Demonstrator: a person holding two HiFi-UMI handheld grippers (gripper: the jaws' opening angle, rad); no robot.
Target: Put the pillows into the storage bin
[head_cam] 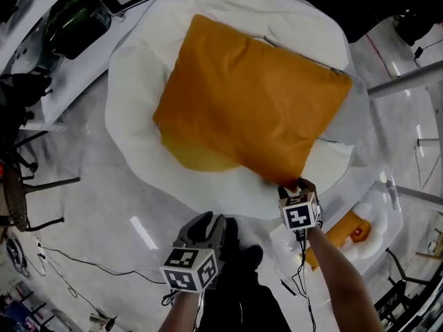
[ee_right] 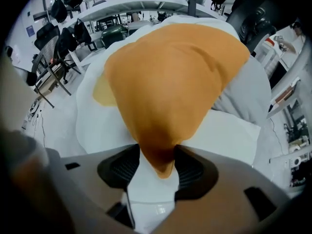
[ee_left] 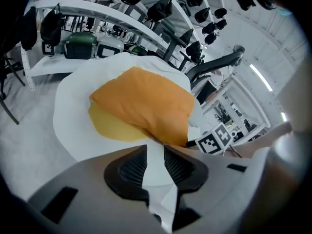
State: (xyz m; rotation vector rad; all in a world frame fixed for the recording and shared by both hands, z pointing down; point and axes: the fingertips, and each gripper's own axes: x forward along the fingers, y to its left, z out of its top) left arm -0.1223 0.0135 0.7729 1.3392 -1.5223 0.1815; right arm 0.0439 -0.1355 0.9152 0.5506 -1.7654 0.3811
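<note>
A large orange pillow (head_cam: 256, 95) lies tilted across the white-lined storage bin (head_cam: 131, 102), on top of a yellow pillow (head_cam: 194, 154) whose edge shows at its lower left. My right gripper (head_cam: 294, 185) is at the orange pillow's near corner; in the right gripper view that corner (ee_right: 161, 155) sits wedged between both pads, touching each. My left gripper (head_cam: 208, 223) hangs just off the bin's near rim, apart from the pillow (ee_left: 146, 101). Its jaws (ee_left: 155, 165) stand a little apart, and only white liner (ee_left: 73, 116) shows through the gap.
A second orange item on a white cushion (head_cam: 346, 230) lies on the floor at the lower right. Tables with dark bags (head_cam: 76, 26) stand at the upper left, a chair (head_cam: 21, 185) at the left, a metal pole (head_cam: 408, 81) at the right. Cables (head_cam: 69, 268) trail over the floor.
</note>
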